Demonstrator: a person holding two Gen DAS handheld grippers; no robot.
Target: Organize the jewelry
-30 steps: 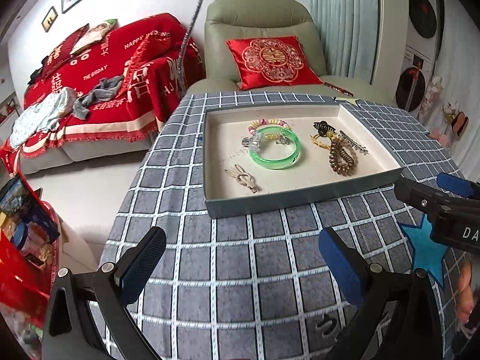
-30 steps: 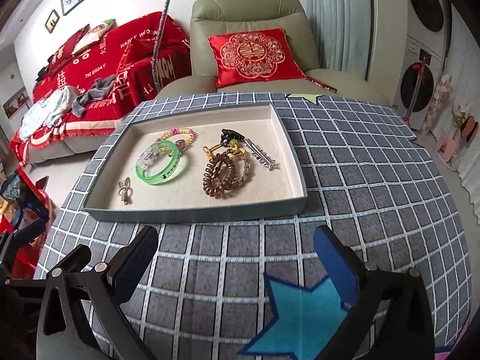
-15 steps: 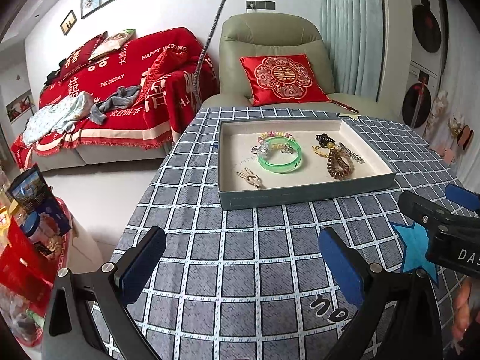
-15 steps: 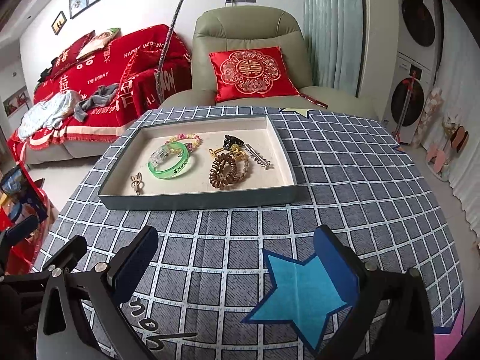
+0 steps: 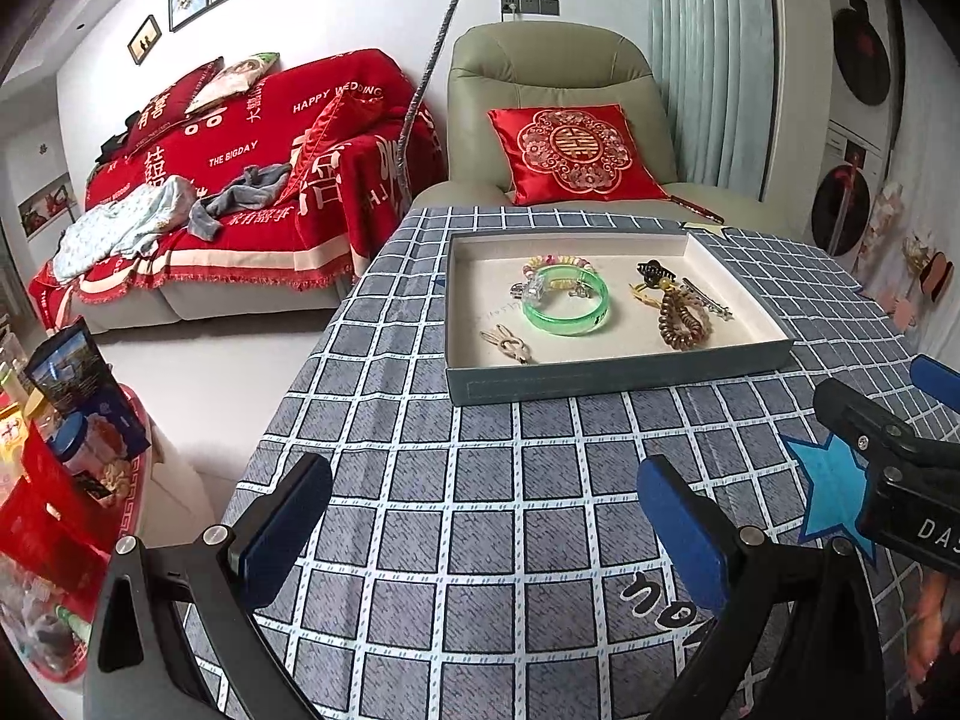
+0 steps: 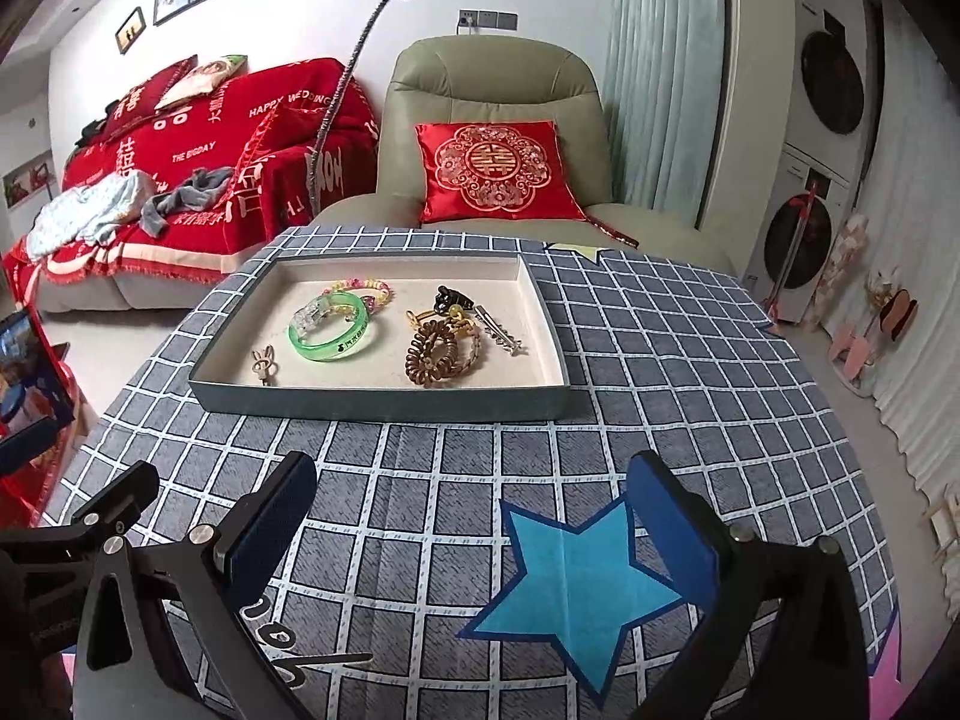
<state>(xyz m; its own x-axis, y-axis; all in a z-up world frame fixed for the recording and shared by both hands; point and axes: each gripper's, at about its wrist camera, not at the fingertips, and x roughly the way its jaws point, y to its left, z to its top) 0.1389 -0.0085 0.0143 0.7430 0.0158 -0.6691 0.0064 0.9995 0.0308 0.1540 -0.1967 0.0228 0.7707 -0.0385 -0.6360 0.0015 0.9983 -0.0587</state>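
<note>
A: Why is all the jewelry in that shallow tray [image 6: 384, 405] and not loose on the table [image 6: 690, 360]?

B: The raised rim keeps small pieces from sliding off the checked cloth, I'd guess. The green bangle [image 6: 329, 333] lies flat left of the middle, overlapping a beaded bracelet [image 6: 359, 287] behind it, with a clear clip [image 6: 307, 315] resting on its rim.

A: And the tangle on the right?

B: A coiled brown hair tie [image 6: 433, 353] touching a gold chain [image 6: 463, 330], a dark claw clip [image 6: 449, 298] and a silver barrette [image 6: 501, 335]. Bunched like that, they look unsorted. A little rabbit-shaped pin [image 6: 264, 362] sits alone near the front left corner.

A: What are the claws doing?

B: Both hang over the bare cloth, well short of the tray. The left claw [image 5: 480, 531] is spread wide and holds nothing; the right claw [image 6: 471, 519] is spread too, above the blue star [image 6: 576, 576].

A: Why so far back?

B: From there both cameras see the whole tray, which suits choosing a piece. The lone pin or the bangle looks easiest; the tangle may drag its neighbours along.
</note>
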